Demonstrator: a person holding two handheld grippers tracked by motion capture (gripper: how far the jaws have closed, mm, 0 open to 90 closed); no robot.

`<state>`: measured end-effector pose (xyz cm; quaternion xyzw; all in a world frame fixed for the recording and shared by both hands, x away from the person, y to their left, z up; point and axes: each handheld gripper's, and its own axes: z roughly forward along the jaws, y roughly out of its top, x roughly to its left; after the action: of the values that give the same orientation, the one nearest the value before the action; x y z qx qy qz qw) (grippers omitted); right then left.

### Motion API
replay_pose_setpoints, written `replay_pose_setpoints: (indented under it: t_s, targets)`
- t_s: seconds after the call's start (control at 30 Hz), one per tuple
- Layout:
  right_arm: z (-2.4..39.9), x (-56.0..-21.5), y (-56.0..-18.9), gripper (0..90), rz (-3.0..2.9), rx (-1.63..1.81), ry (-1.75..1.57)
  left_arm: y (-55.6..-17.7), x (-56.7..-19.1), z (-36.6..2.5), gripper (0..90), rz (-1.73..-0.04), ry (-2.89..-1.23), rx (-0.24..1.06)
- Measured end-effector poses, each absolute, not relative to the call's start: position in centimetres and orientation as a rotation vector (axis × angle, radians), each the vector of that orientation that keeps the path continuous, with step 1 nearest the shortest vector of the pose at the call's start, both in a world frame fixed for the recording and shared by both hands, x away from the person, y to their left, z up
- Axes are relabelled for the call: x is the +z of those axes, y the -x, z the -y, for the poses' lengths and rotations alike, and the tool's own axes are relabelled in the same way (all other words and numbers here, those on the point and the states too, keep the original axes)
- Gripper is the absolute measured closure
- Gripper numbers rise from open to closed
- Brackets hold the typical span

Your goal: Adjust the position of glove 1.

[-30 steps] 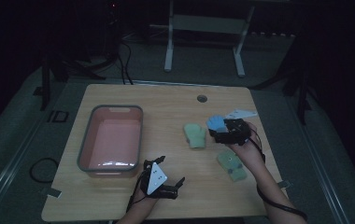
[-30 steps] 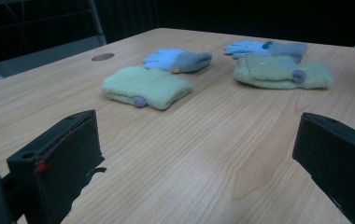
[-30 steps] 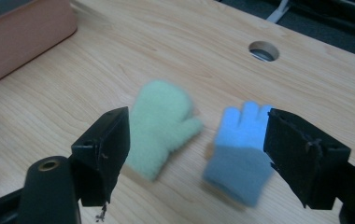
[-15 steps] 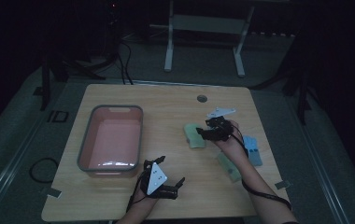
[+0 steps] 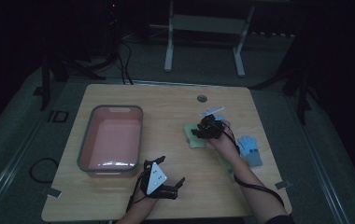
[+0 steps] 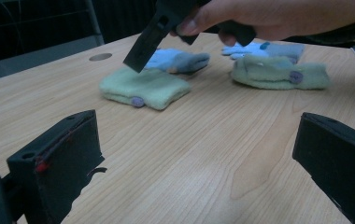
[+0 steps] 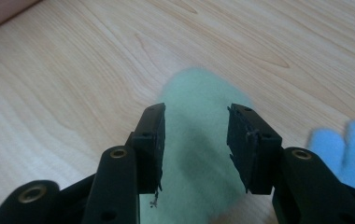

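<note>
Nearest us, at the table's (image 5: pixel 73 196) near edge, we hold the left gripper (image 5: pixel 166 181) low over bare wood, its jaws spread wide with nothing between them. Left of centre sits the grey-rimmed pink tub (image 5: pixel 85 145). Farther right, we hold the right gripper (image 7: pixel 195 140) just above a pale green mitten (image 7: pixel 199 154), jaws parted on either side of it, not closed on it. A second green mitten (image 6: pixel 278 72) lies near our right forearm, and a blue glove (image 5: pixel 251 150) lies at the right edge.

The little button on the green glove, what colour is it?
Purple. The button shows best in the left gripper view, on the nearer green glove.
</note>
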<state>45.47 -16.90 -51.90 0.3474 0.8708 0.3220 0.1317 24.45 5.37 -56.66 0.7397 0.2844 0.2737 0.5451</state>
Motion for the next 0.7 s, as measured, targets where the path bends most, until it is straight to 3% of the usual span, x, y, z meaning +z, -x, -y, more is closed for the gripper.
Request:
replay_pose_setpoints:
  t_s: [0.23,0.57,0.7]
  targets:
    - [16.4,-52.9,-46.2,58.7,-2.531,0.879,-0.976,-24.4,-56.7,-5.4,1.3,-0.672,-1.755,0.650]
    - [15.9,-54.1,-46.0,81.9,-2.526,0.849,-0.980,-24.4,-56.7,-5.3,1.3,-0.667,-1.757,0.655]
    - [15.7,-53.7,-45.8,86.0,-2.514,0.846,-1.053,-24.4,-56.7,-5.3,1.3,-0.667,-1.757,0.657]
